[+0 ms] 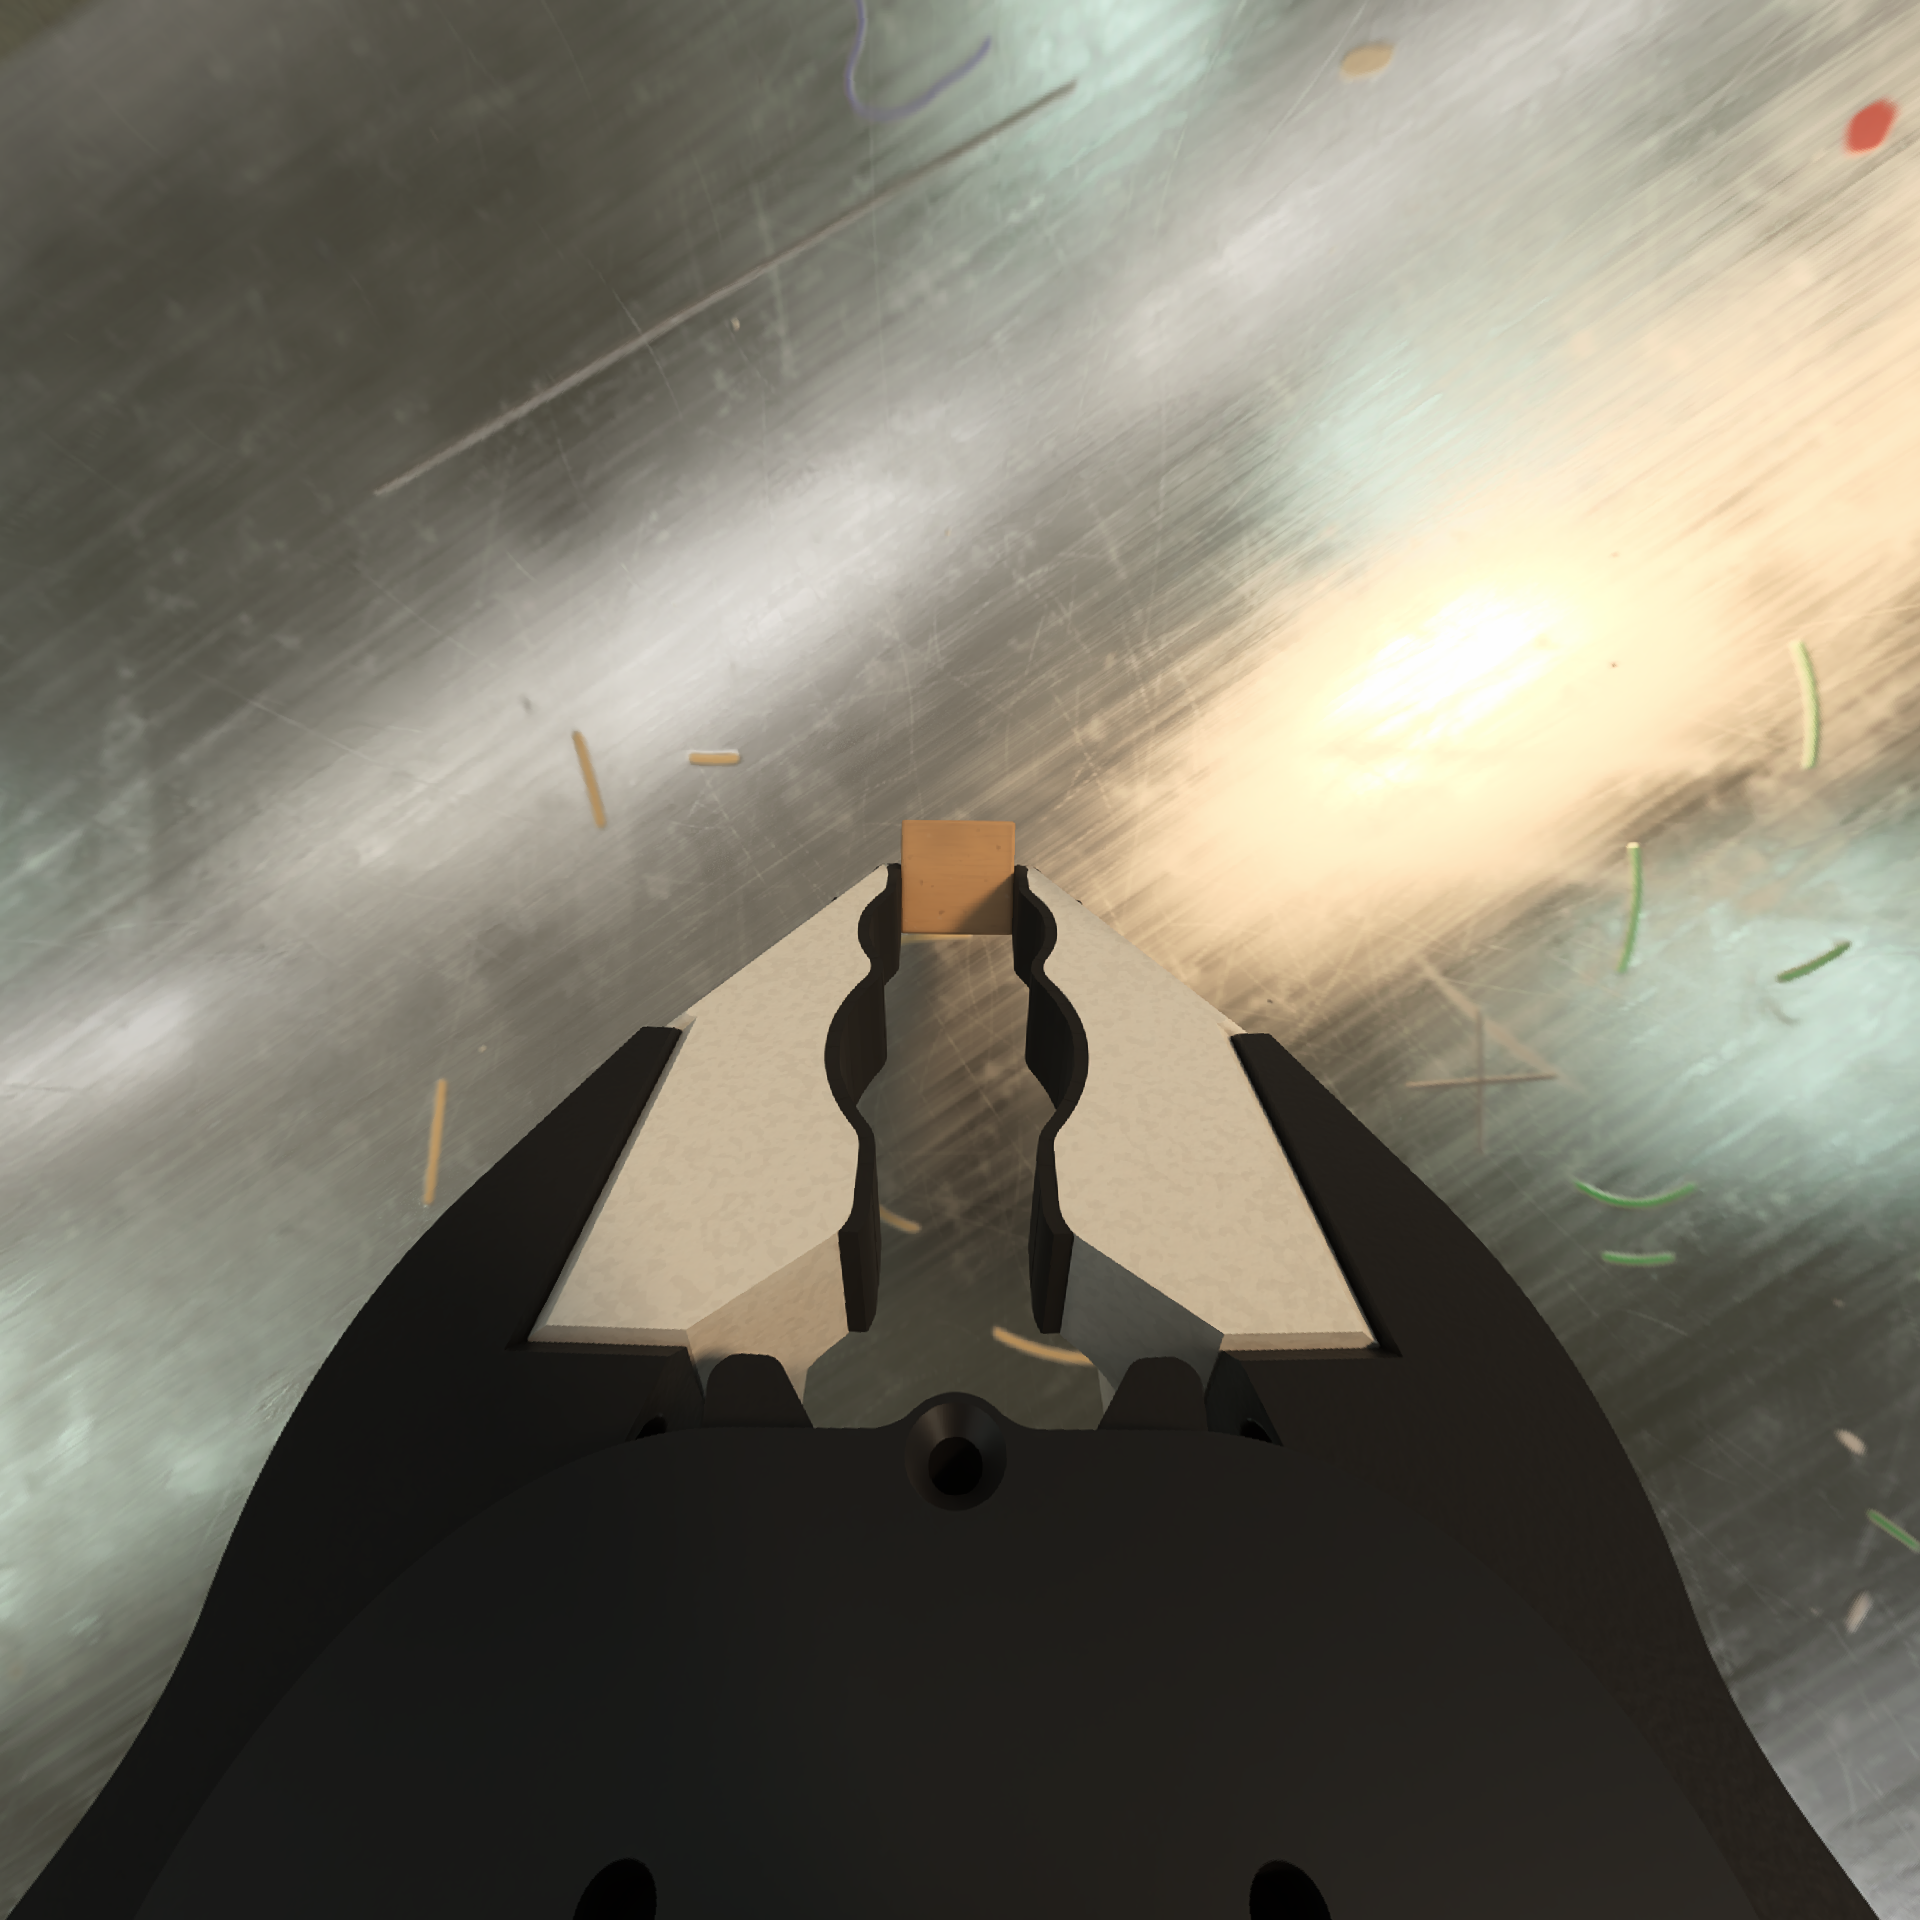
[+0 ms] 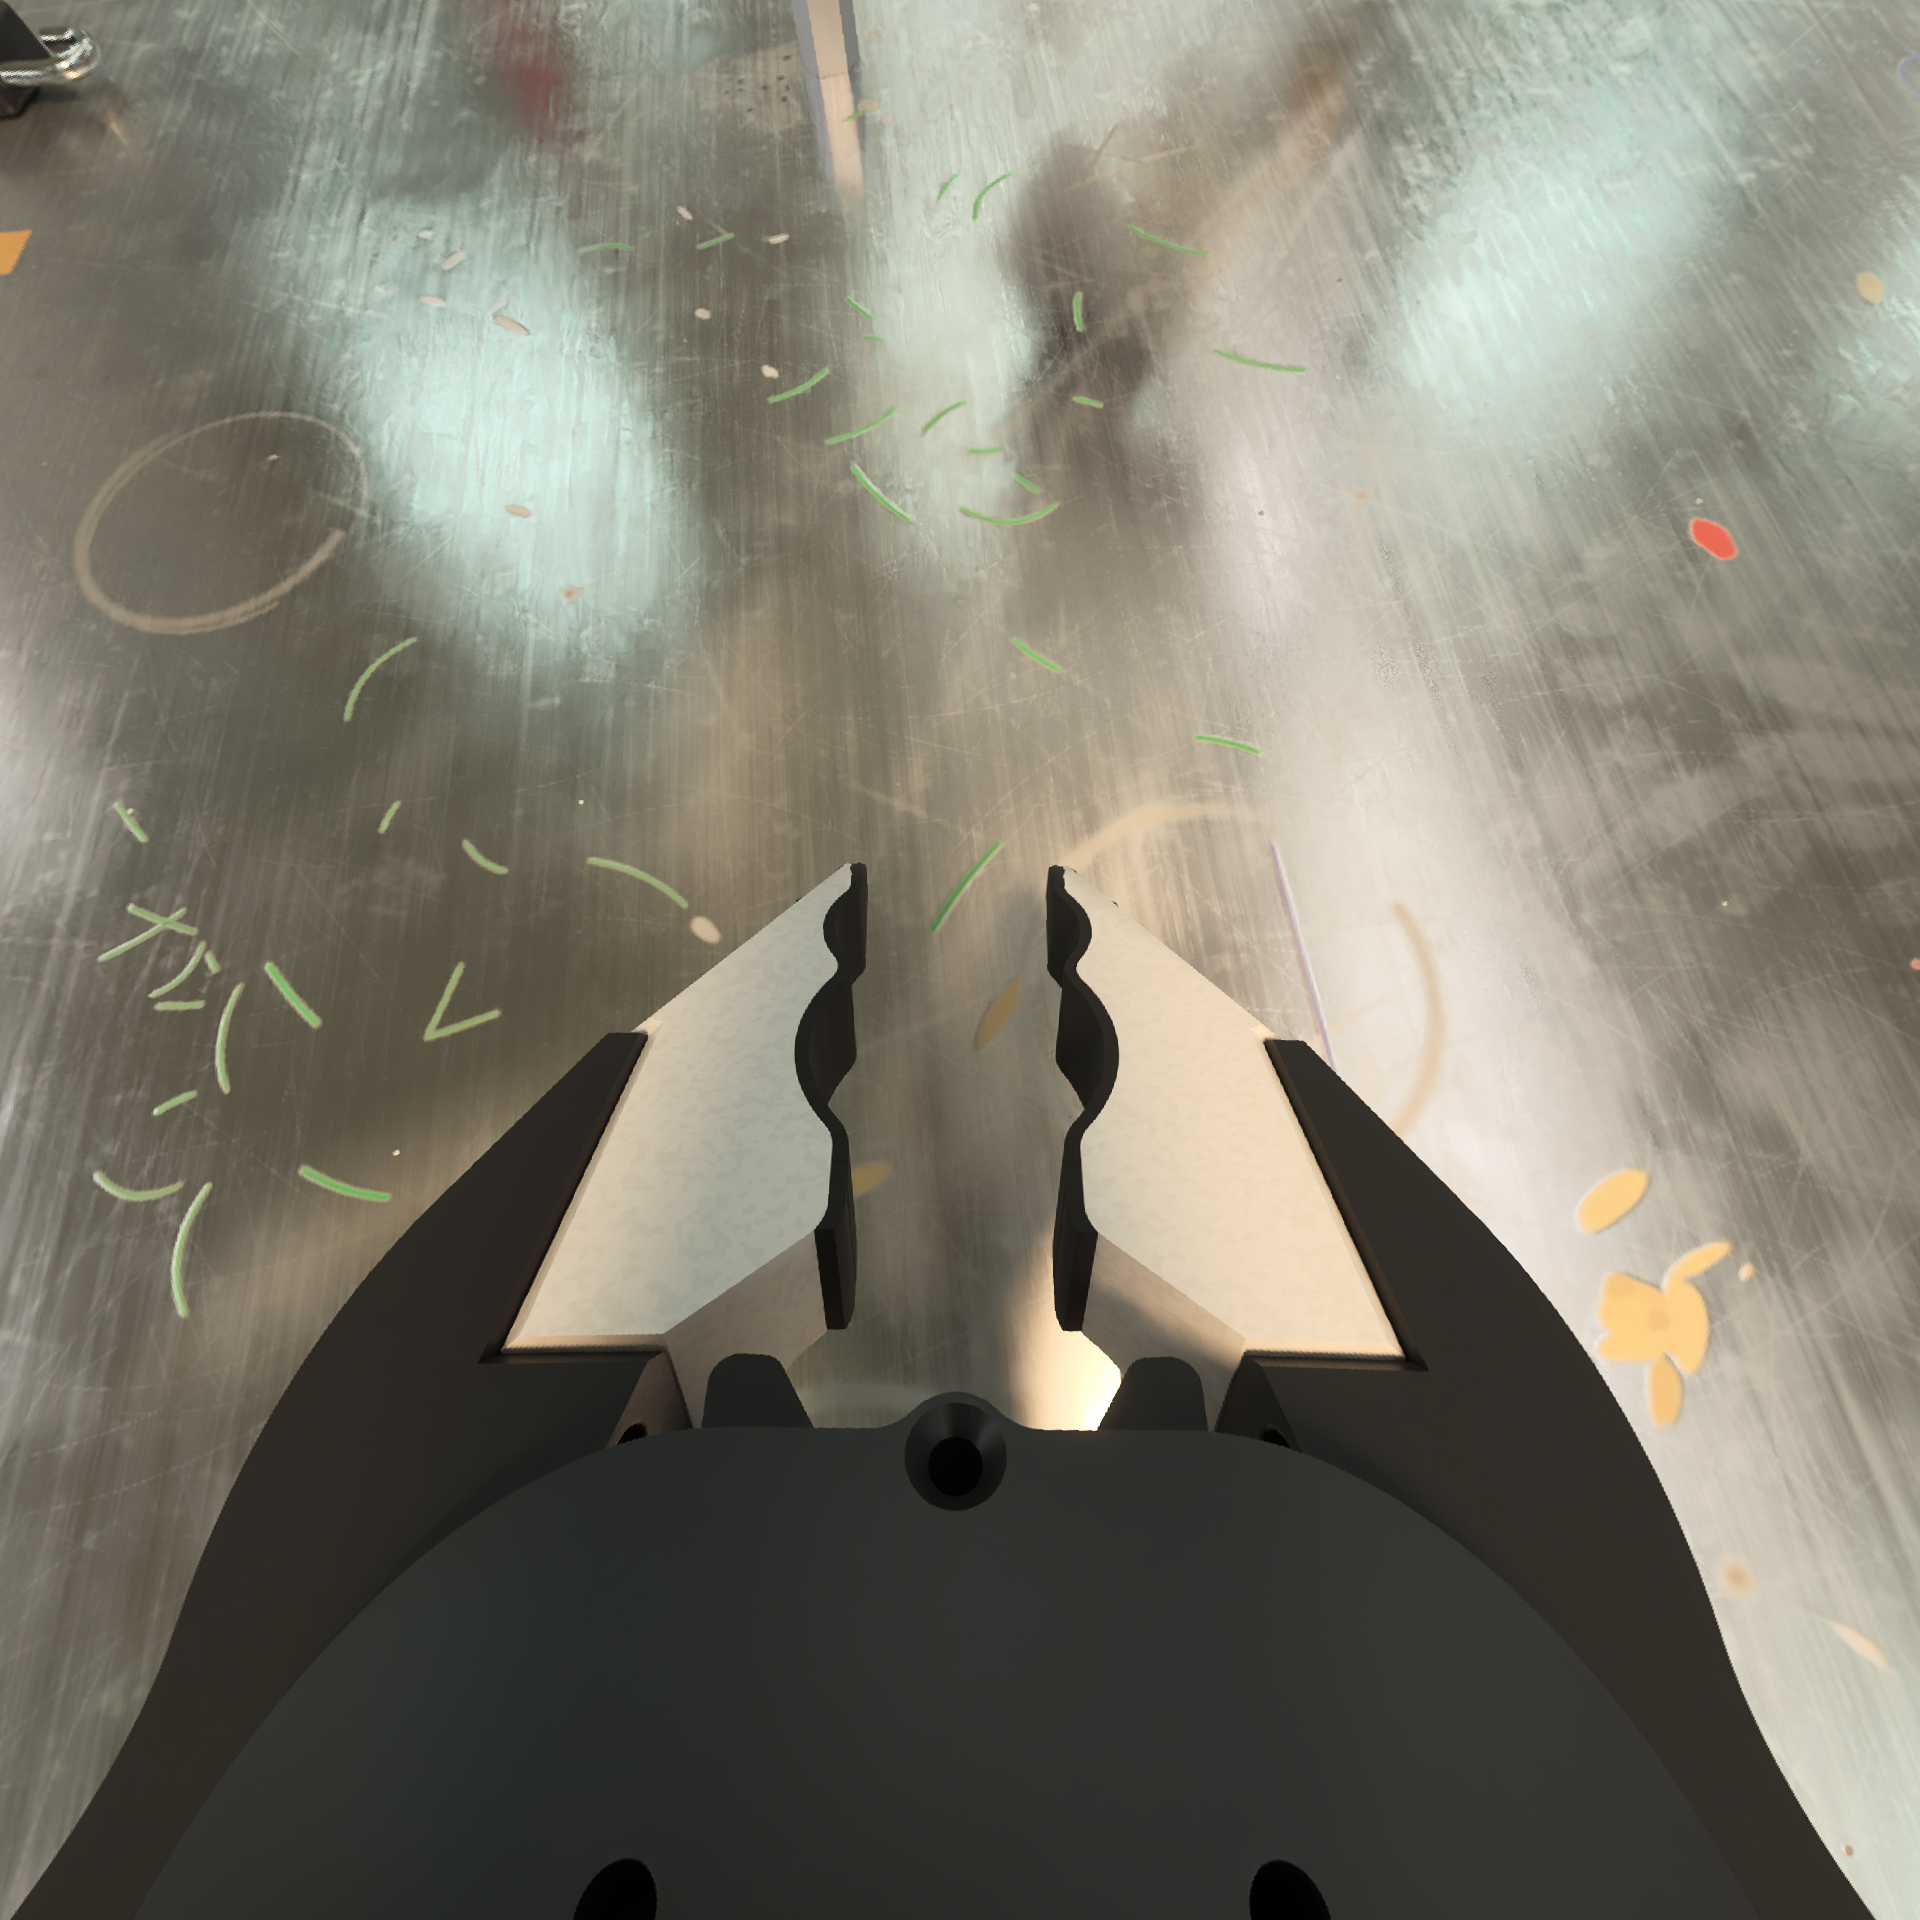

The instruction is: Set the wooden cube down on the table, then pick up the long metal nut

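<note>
In the left wrist view my left gripper (image 1: pixel 956 883) is shut on a small light wooden cube (image 1: pixel 956 847), pinched at the very fingertips. The cube sits upright and pokes out past the tips, close over the scratched metal table (image 1: pixel 520 468); I cannot tell whether it touches the table. In the right wrist view my right gripper (image 2: pixel 956 883) is open and empty above the same table (image 2: pixel 1455 727). I cannot make out a long metal nut in either view.
A shiny metal and black object (image 2: pixel 42 52) lies at the far left corner of the right wrist view. A pale upright strip (image 2: pixel 831 73) stands at the far middle. The table bears green, tan, orange and red marks.
</note>
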Robot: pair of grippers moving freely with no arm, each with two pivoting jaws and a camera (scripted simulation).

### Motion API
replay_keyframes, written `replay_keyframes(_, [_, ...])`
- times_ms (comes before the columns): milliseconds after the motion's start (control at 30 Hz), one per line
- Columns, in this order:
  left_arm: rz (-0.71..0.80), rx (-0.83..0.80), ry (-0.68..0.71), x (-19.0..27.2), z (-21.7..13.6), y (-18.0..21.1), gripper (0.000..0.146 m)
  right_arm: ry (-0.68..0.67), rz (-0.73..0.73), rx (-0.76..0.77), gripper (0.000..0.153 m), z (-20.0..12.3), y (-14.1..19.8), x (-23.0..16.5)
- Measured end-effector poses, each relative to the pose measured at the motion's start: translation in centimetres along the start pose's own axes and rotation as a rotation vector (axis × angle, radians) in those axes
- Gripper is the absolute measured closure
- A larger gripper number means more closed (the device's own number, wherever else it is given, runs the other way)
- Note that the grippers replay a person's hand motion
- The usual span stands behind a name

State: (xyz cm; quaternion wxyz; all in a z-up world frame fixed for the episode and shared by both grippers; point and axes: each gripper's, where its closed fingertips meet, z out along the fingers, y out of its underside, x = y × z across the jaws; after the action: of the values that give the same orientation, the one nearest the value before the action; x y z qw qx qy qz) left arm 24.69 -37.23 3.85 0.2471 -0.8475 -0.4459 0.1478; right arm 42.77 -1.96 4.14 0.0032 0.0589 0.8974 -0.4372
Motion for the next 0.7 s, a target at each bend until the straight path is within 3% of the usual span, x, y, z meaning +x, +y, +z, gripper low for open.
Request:
replay_keyframes(200, [0.053,0.17,0.012,3.5,-6.7,-3.3,0.126,0.008,0.006,0.019,0.12,-0.1,0.0,0.2])
replay_keyframes(400, [0.232,0.319,0.194,15.0,-13.4,-7.3,0.126,0.058,0.01,0.108,0.122,-0.9,-0.7,1.0])
replay_keyframes(533, [0.422,0.258,0.302,24.2,-13.0,-6.7,0.126,0.105,0.04,0.194,0.122,-2.1,-1.2,1.9])
replay_keyframes(600, [0.487,0.211,0.342,28.2,-11.2,-5.6,0.126,0.091,0.063,0.249,0.122,-2.8,-1.5,1.9])
replay_keyframes(700, [0.575,0.111,0.29,31.8,-6.8,-3.5,0.126,-0.027,0.018,0.317,0.118,-3.5,-2.0,0.3])
